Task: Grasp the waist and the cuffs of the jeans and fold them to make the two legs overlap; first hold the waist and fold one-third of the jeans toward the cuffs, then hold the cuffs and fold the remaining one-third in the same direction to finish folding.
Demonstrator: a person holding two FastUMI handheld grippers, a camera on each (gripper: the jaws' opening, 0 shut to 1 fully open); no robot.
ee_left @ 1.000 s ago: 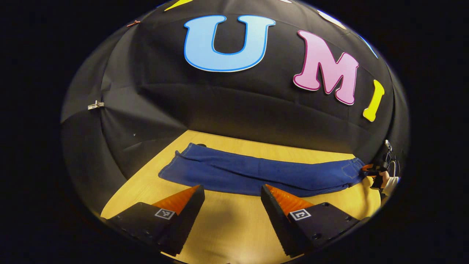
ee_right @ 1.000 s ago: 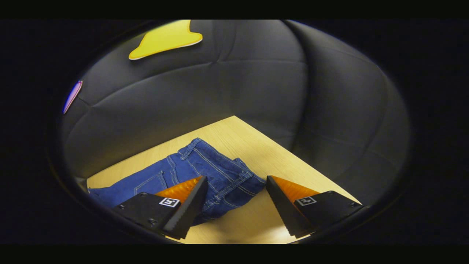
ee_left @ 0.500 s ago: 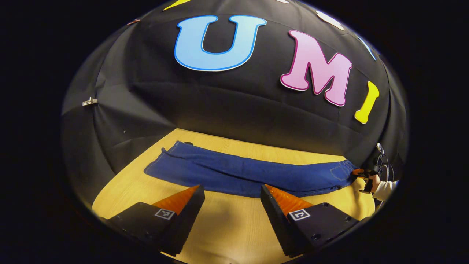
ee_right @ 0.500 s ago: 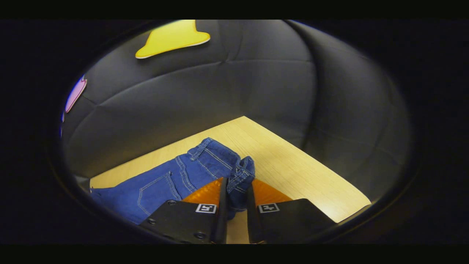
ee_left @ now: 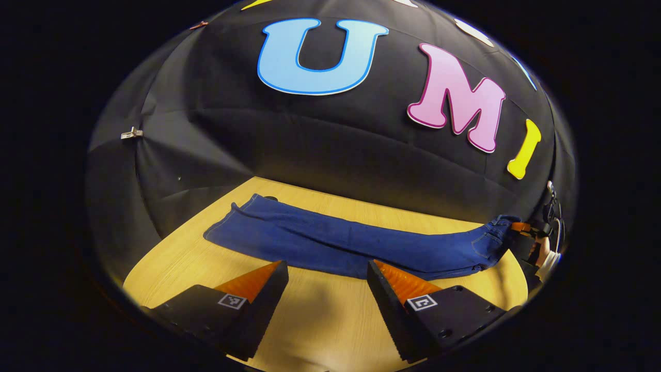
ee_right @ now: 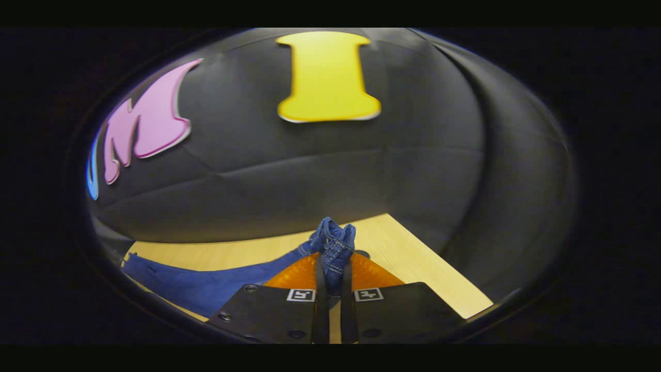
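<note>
The wooden worktop runs up to the booth's black cloth wall, and the jeans lie stretched lengthwise across it, legs flat, the cuffs at the left end of the left gripper view and the waist at the far right end. Most of the denim rests flat on the wood; the waist end rises off the surface where it is pinched.

The left claw hangs low over the bare worktop just in front of the near edge of the legs, pointing toward the wall, its two fingers spread wide apart with nothing between them and not touching the cloth.

The right claw is clenched on the waist: in the right gripper view both fingers press against a bunched fold of waistband that sticks up between and past the tips, with the rest of the jeans trailing down to the left onto the worktop. In the left gripper view that same claw appears at the far right edge, level with the raised waist, held by a hand with a pale sleeve showing at the wrist
</note>
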